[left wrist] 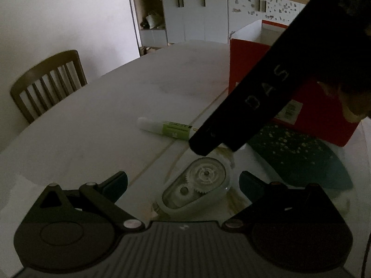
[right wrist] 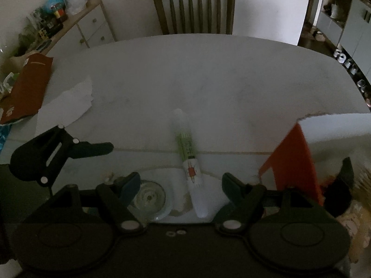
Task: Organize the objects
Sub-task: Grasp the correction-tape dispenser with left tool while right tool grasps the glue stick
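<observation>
A clear correction-tape dispenser lies on the white table between the open fingers of my left gripper. It also shows in the right wrist view. A green and white marker lies beyond it; in the right wrist view the marker lies lengthwise between the open fingers of my right gripper. The right gripper's black body hangs over the marker's end in the left wrist view. My left gripper shows at left there, open.
A red and white box stands at right, also in the right wrist view. A dark speckled cloth lies before it. A wooden chair stands at the far edge. A red bag and white paper lie at left.
</observation>
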Demonstrator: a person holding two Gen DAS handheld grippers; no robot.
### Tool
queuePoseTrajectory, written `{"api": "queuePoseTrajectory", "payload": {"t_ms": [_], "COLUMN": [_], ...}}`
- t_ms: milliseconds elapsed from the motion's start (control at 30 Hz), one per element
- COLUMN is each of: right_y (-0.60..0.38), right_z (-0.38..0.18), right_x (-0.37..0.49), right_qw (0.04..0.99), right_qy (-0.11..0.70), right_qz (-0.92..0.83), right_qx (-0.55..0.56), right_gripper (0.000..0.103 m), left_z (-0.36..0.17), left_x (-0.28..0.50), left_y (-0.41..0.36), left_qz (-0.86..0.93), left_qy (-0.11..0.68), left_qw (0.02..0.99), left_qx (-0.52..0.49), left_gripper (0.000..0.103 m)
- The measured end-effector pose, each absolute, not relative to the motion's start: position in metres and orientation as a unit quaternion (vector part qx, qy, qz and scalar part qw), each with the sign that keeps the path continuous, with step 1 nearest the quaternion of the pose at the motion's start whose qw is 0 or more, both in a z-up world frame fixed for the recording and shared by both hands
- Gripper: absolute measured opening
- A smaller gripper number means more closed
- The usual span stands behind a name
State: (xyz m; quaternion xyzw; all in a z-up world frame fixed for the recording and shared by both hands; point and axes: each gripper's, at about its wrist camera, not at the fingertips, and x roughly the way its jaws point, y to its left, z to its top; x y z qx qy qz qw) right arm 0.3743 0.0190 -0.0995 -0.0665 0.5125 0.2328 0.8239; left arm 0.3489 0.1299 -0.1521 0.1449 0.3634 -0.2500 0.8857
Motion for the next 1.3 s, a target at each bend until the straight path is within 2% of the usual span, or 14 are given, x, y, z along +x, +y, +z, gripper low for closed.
{"api": "queuePoseTrajectory", "payload": {"t_ms": [333,400,433,600,667,900,1100,1167,1300], "right_y": [0.030,0.031,0.031,0.035,0.033,0.040,0.047,0.048,0.047], "right_z": [-0.115,-0.118,-0.119,-0.121,-0.122,-0.124,-0.125,-0.125,-0.125], "right_x": [0.385,0.387,0.388,0.394,0.394,0.393,0.390,0.388,0.381], "right_qw": [0.820,0.819,0.819,0.818,0.817,0.820,0.824,0.825,0.823], "right_qy": [0.516,0.519,0.519,0.520,0.522,0.517,0.510,0.508,0.508], "right_qz": [0.237,0.235,0.233,0.234,0.234,0.229,0.218,0.216,0.223], "right_qx": [-0.070,-0.069,-0.071,-0.075,-0.074,-0.093,-0.118,-0.124,-0.119], "right_gripper": [0.075,0.075,0.073,0.063,0.057,0.046,0.029,0.019,0.017], "left_z": [-0.163,-0.164,-0.165,-0.167,-0.166,-0.165,-0.161,-0.159,-0.156], "left_x": [0.354,0.353,0.353,0.352,0.352,0.347,0.337,0.333,0.324], "left_y": [0.125,0.125,0.124,0.125,0.125,0.125,0.128,0.134,0.143], "left_qz": [-0.274,-0.281,-0.282,-0.290,-0.288,-0.267,-0.223,-0.210,-0.190], "left_qy": [0.359,0.358,0.359,0.361,0.361,0.371,0.389,0.395,0.400], "left_qw": [0.880,0.878,0.877,0.874,0.875,0.878,0.887,0.890,0.894], "left_qx": [0.149,0.151,0.152,0.146,0.148,0.141,0.112,0.093,0.063], "left_gripper": [0.102,0.098,0.095,0.070,0.069,0.068,0.066,0.066,0.060]}}
